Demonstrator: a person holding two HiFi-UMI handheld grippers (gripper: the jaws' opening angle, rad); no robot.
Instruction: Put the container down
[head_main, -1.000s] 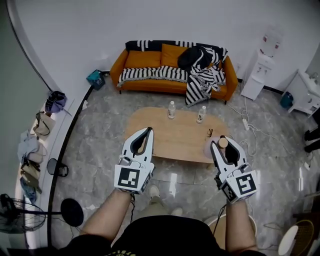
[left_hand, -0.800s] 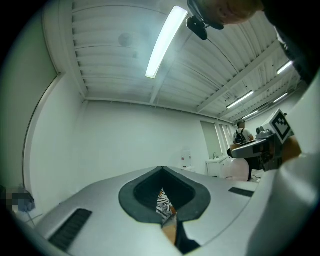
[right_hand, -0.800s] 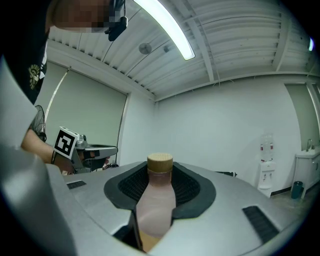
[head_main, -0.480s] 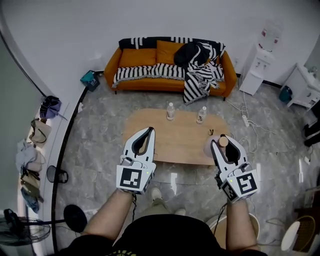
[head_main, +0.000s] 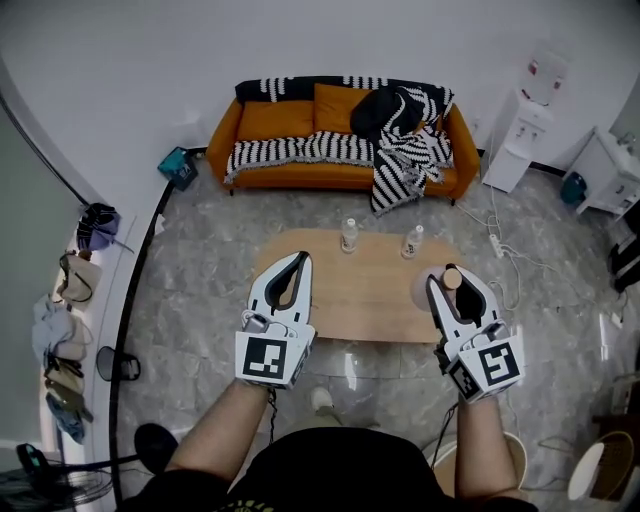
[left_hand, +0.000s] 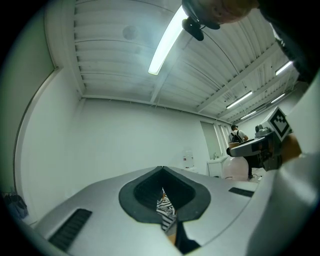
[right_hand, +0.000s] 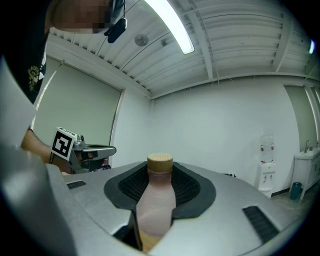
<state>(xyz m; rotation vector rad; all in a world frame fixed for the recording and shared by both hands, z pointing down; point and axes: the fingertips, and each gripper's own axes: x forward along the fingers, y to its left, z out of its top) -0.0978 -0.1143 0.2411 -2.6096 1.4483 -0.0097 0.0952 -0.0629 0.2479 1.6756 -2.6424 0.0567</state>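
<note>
The container (head_main: 424, 290) is a pale pink bottle with a round wooden lid (head_main: 452, 278). My right gripper (head_main: 447, 282) is shut on it and holds it in the air above the right end of the wooden coffee table (head_main: 370, 295). In the right gripper view the container (right_hand: 156, 200) stands up between the dark pads, its lid level with the tips of the right gripper (right_hand: 160, 172). My left gripper (head_main: 298, 258) hovers over the table's left part, shut and empty. In the left gripper view the tips of the left gripper (left_hand: 162, 170) meet.
Two clear water bottles (head_main: 349, 235) (head_main: 411, 241) stand at the table's far edge. Behind it is an orange sofa (head_main: 270, 120) with striped throws. A white water dispenser (head_main: 520, 130) and cables (head_main: 500, 255) are at the right. The floor is grey marble.
Both grippers keep their pose and grip. The room has slid a little in view; the table and sofa now sit slightly lower and to the right.
</note>
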